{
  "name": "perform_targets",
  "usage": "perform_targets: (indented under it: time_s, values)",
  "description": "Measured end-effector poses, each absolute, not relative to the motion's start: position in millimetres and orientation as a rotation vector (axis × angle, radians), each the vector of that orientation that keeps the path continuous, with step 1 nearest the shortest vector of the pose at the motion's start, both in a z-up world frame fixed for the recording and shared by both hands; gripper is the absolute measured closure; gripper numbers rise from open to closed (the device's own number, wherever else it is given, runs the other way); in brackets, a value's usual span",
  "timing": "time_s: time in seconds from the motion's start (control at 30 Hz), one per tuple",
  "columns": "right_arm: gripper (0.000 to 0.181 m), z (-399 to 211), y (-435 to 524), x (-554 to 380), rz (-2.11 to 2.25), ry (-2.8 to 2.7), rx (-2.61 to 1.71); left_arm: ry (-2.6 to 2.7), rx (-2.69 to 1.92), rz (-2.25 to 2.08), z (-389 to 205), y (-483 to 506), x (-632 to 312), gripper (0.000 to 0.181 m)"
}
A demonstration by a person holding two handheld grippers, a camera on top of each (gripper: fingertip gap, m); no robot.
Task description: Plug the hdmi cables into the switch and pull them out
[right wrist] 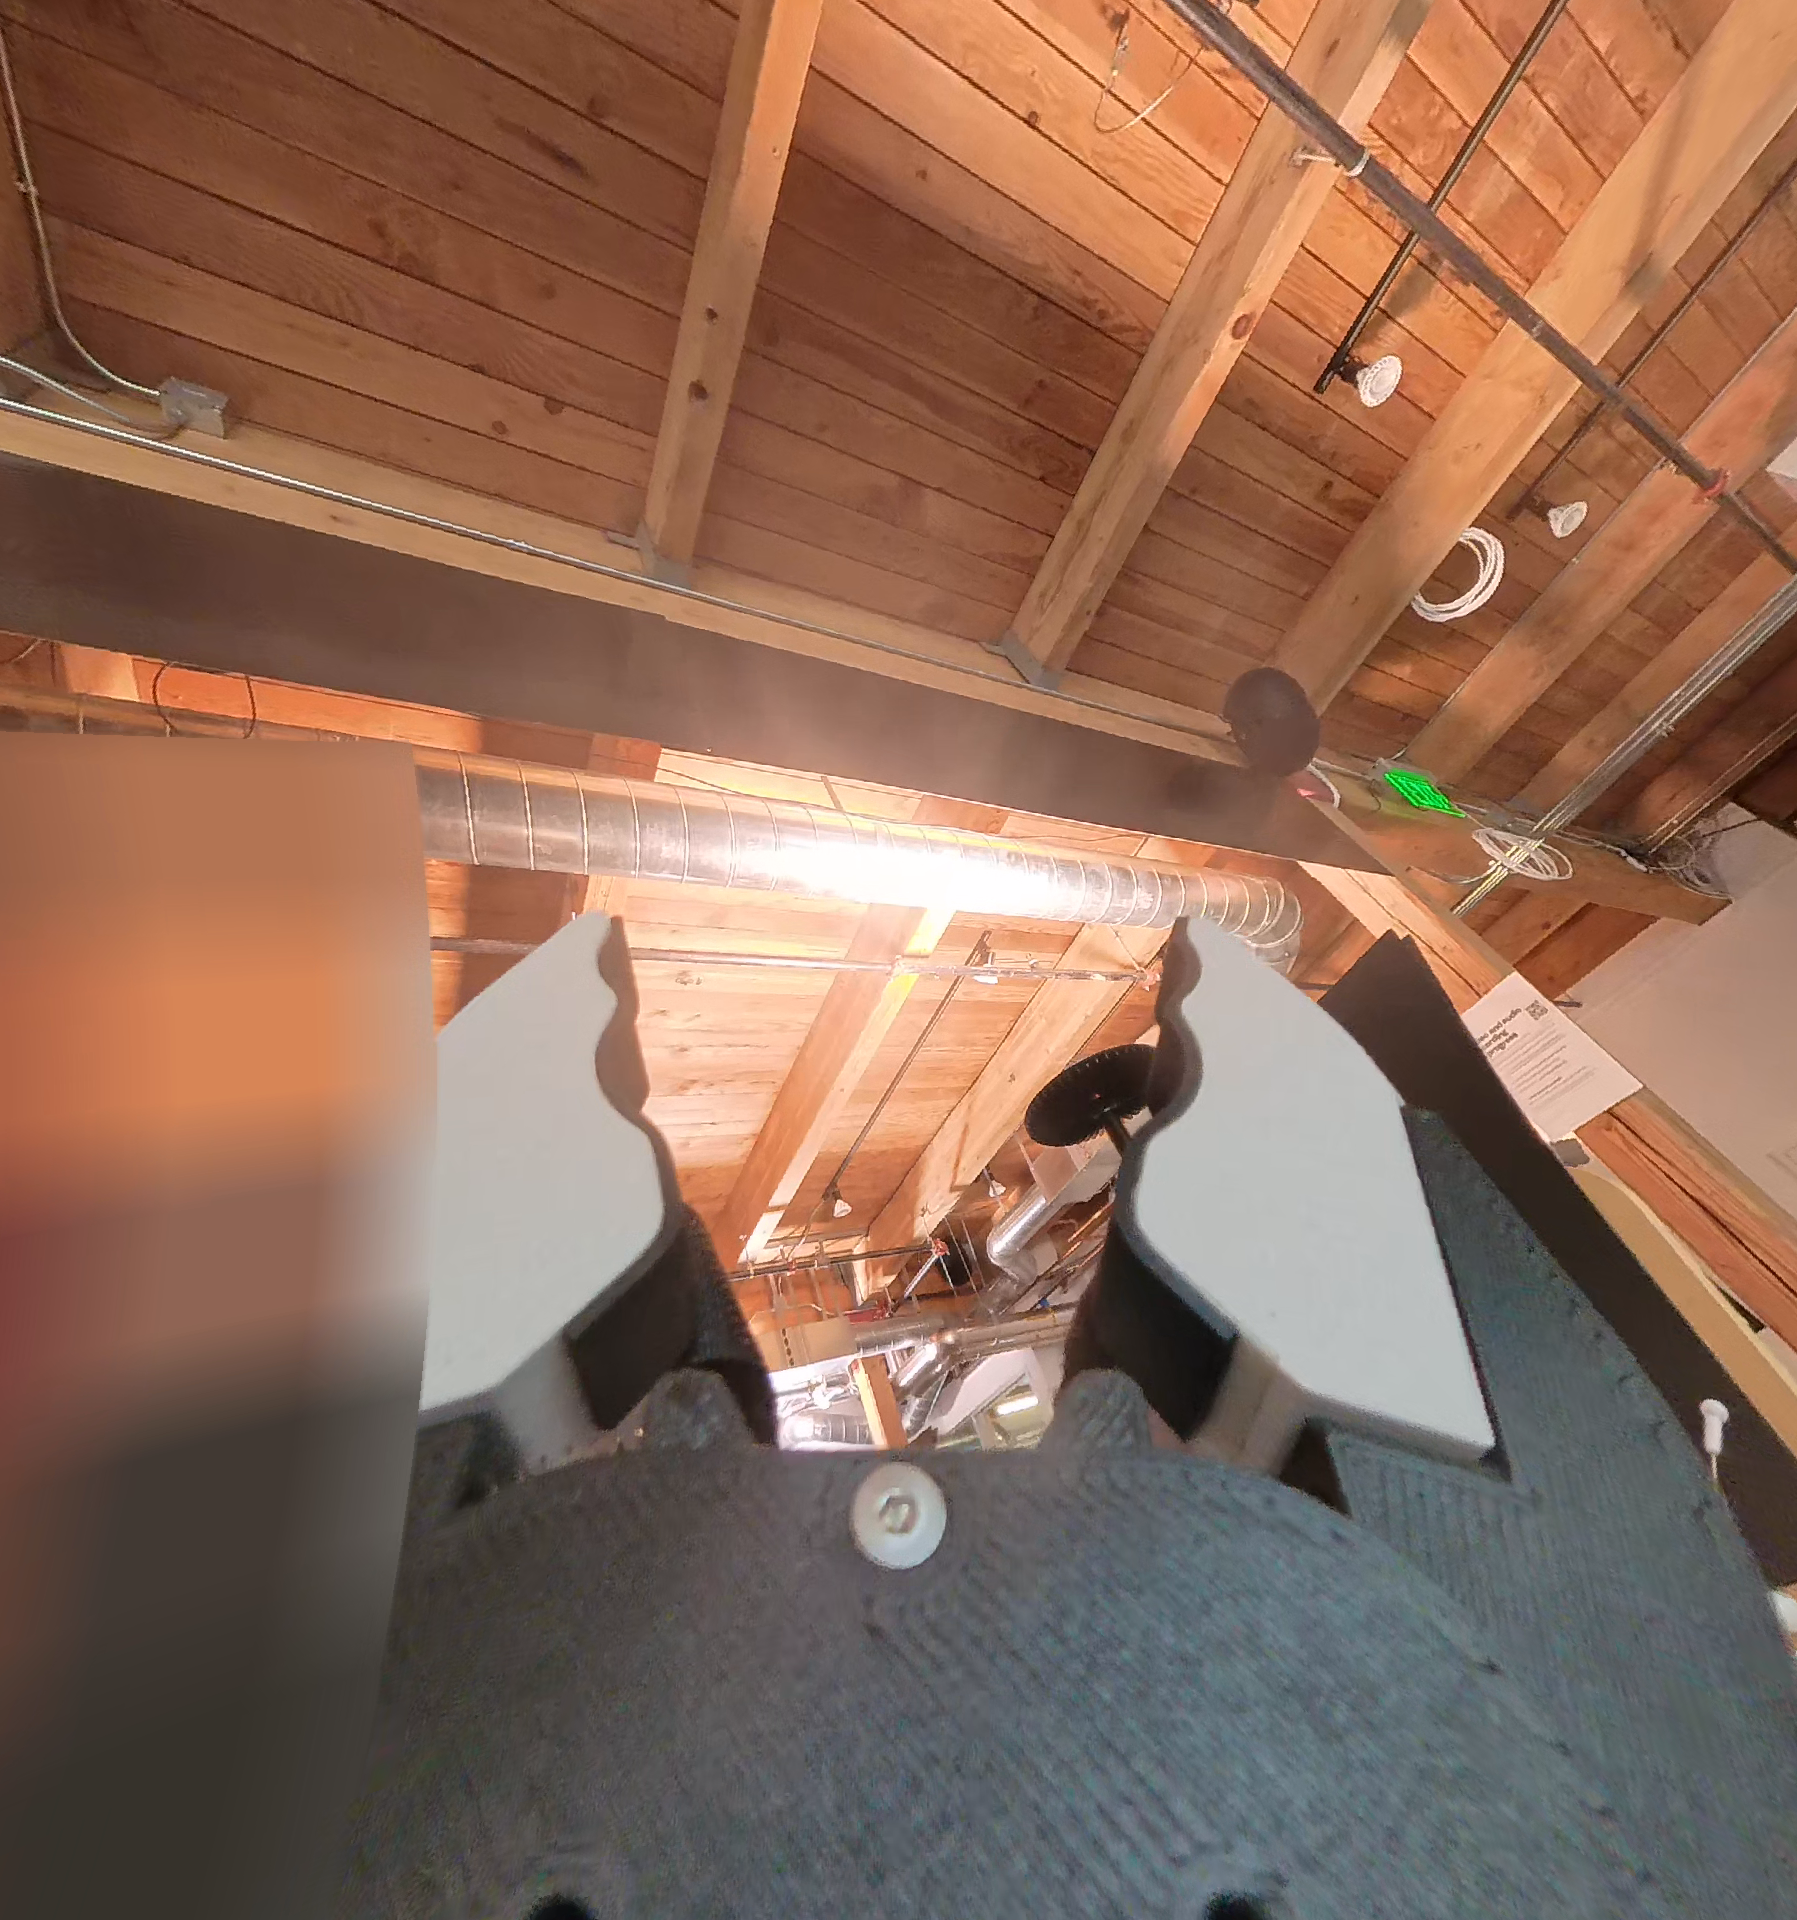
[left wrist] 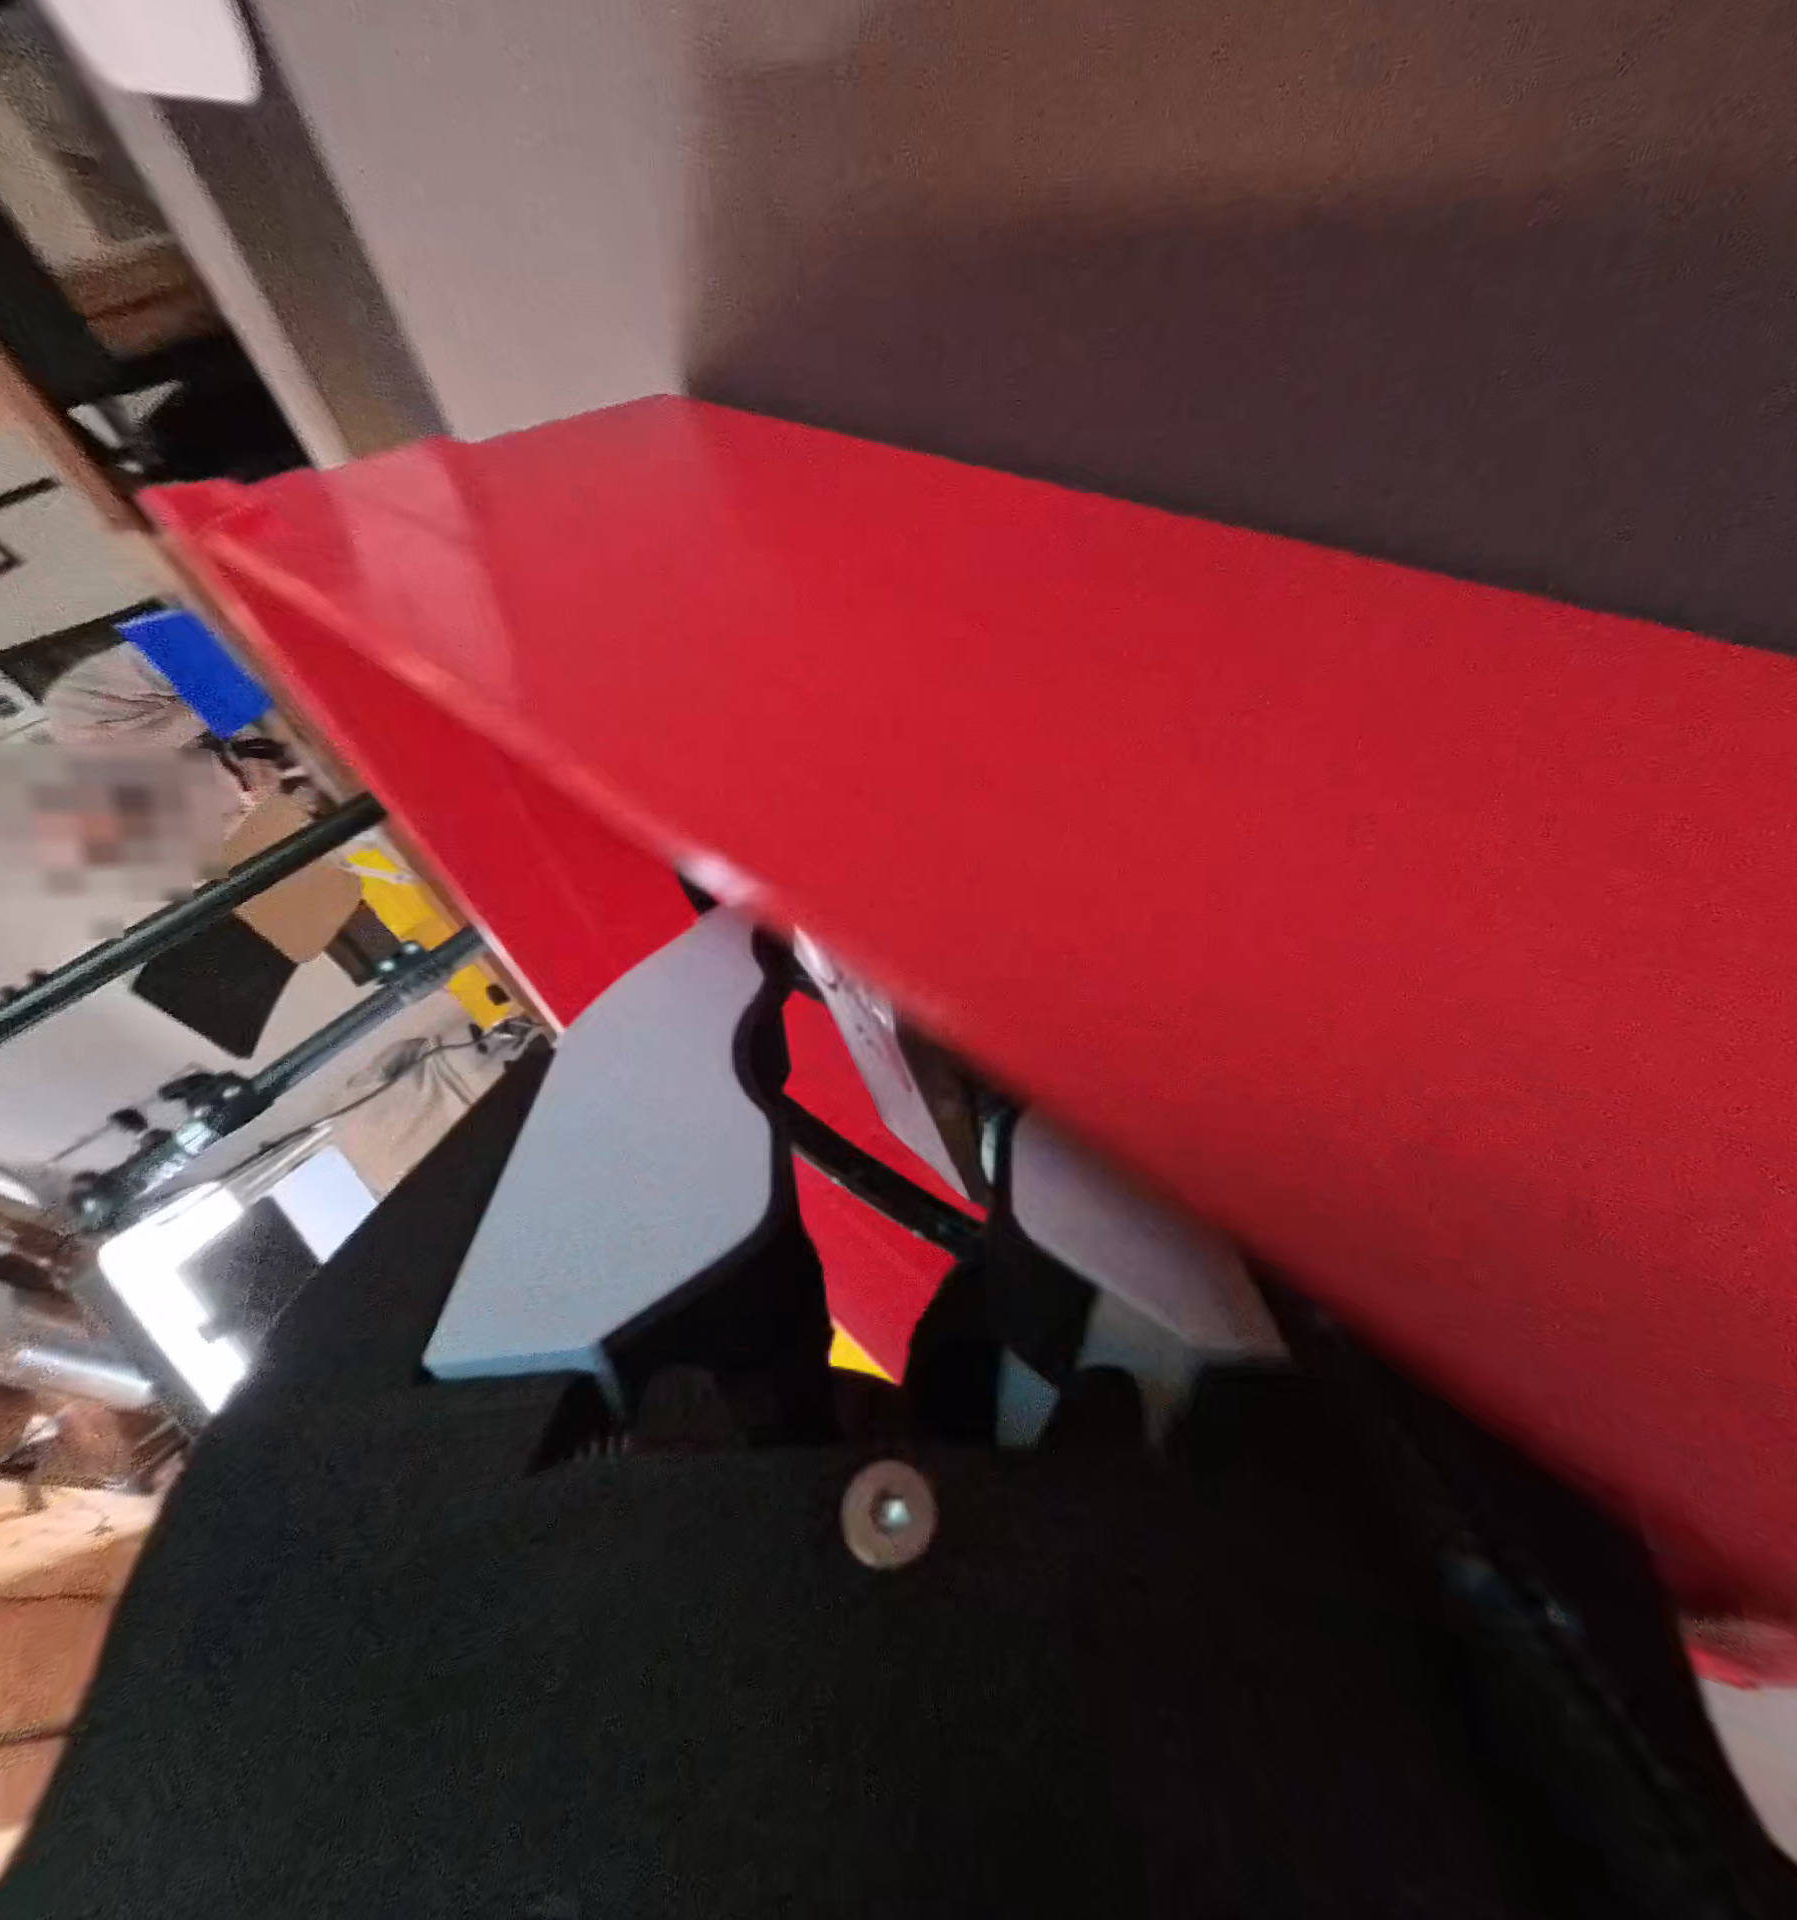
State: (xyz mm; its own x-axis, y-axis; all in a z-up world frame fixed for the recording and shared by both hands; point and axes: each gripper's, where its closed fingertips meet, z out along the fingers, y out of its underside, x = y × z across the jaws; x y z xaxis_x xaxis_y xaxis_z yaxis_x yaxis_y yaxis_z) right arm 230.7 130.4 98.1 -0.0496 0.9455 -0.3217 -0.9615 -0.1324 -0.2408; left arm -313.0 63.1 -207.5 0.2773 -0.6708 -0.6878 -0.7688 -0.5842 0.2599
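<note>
In the left wrist view my left gripper (left wrist: 844, 1023) is tilted and pressed close to the edge of a red panel (left wrist: 1185, 831). The panel hides its right fingertip. Its jaws are narrow, with a black hdmi cable (left wrist: 878, 1169) and a whitish tag (left wrist: 878, 1060) between them, so it looks shut on the cable. The plug end and the switch are not visible. In the right wrist view my right gripper (right wrist: 894, 935) is wide open and empty, pointing up at the wooden ceiling (right wrist: 873, 312).
A grey wall (left wrist: 1185, 260) rises behind the red panel. Blurred room clutter with black poles (left wrist: 146, 935) lies to the left. Overhead are wooden beams, a metal duct (right wrist: 769, 842) and a dark beam (right wrist: 458, 613).
</note>
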Motion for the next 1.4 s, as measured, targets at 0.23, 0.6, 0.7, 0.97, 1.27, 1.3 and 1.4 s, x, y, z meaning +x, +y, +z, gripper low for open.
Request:
perform_targets:
  time_s: [0.23, 0.6, 0.7, 0.97, 1.27, 1.3, 1.4]
  values:
    - [0.085, 98, 129, 228, 1.661, 0.051, -0.459, 0.732, -2.091, 0.616, -100, 64, -289, 0.144]
    - [0.085, 96, 131, 228, 1.655, 0.064, -0.463, 0.187, -1.543, 0.179, 26, 25, -331, 0.145]
    - [0.086, 95, 133, 228, 1.661, 0.07, -0.463, 0.171, -1.389, 0.134, 59, 15, -330, 0.146]
    - [0.086, 96, 132, 238, 1.644, 0.084, -0.446, 0.091, -1.068, -0.046, 109, -1, -333, 0.146]
    - [0.087, 95, 137, 246, 1.636, 0.108, -0.437, 0.392, -0.959, -0.124, 134, -46, -313, 0.146]
    - [0.087, 95, 136, 244, 1.639, 0.103, -0.44, 0.496, -1.003, -0.157, 125, -48, -301, 0.146]
    - [0.087, 96, 133, 234, 1.639, 0.068, -0.458, 0.626, -1.353, 0.159, 79, -31, -310, 0.145]
